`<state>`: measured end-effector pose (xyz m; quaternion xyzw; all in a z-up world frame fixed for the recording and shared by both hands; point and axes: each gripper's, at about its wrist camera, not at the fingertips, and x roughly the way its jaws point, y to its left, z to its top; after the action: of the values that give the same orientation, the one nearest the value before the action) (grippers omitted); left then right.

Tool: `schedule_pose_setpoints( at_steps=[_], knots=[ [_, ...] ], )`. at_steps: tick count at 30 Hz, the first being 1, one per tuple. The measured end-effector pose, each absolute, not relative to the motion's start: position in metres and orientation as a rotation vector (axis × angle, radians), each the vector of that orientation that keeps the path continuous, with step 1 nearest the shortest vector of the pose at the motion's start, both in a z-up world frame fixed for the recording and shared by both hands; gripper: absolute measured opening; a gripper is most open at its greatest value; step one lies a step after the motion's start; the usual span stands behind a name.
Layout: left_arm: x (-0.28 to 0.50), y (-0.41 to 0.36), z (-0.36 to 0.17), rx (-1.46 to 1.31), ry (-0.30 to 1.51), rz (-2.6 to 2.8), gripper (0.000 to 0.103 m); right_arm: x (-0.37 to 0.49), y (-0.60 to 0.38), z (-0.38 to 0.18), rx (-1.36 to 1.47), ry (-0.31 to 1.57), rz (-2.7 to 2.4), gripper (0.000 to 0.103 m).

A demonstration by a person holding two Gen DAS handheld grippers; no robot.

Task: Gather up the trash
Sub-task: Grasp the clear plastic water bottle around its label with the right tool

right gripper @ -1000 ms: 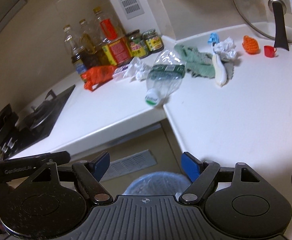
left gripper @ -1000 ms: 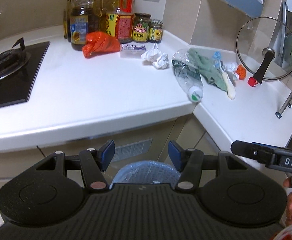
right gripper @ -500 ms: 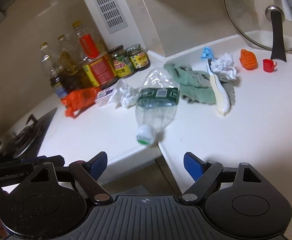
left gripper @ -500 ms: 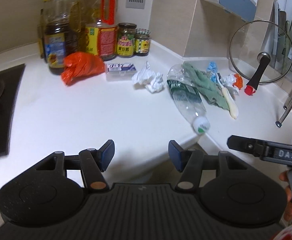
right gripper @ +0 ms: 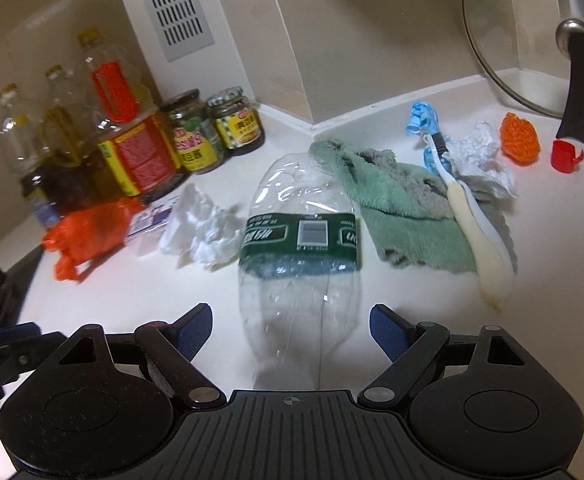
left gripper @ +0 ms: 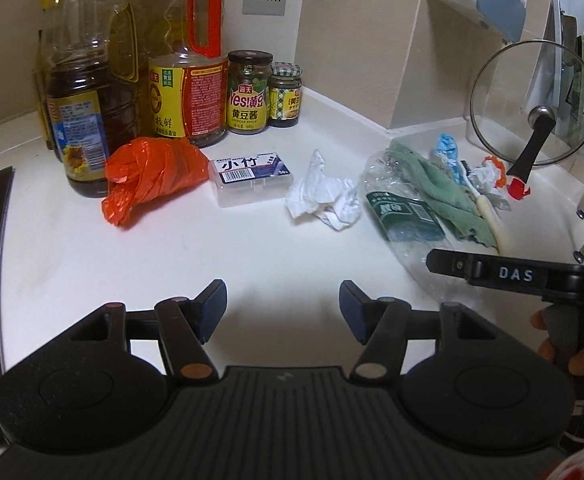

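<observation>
crushed bottle (right gripper: 299, 264) lies between the spread, non-touching fingers of the right hand-held gripper (right gripper: 291, 326).

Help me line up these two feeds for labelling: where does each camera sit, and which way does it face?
Left wrist: on the left gripper, angled down at the counter toward crumpled tissue; its open fingers, the right gripper's side and a hand show.
Right wrist: on the right gripper, angled down along the plastic bottle lying between its open, untouching fingers; the left gripper shows at the left edge.
Shared: bottle, tissue, orange bag, green cloth.
</observation>
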<state>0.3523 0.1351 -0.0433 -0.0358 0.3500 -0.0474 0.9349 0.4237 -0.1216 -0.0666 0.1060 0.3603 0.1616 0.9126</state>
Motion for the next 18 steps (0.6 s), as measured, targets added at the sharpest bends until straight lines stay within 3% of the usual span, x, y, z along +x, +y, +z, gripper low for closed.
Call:
schedule_pose_setpoints(
  at_steps=[13,18],
  knots=[
    [0.389,0.141,-0.059,-0.061,0.746,-0.164,0.059,0.456,-0.088,-0.088,0.062,0.757,0.271,0.085],
    [0.396,0.143,-0.061,-0.067,0.748,-0.172,0.059,0.456,-0.083,-0.089,0.012,0.744,0.268,0.078]
  ],
)
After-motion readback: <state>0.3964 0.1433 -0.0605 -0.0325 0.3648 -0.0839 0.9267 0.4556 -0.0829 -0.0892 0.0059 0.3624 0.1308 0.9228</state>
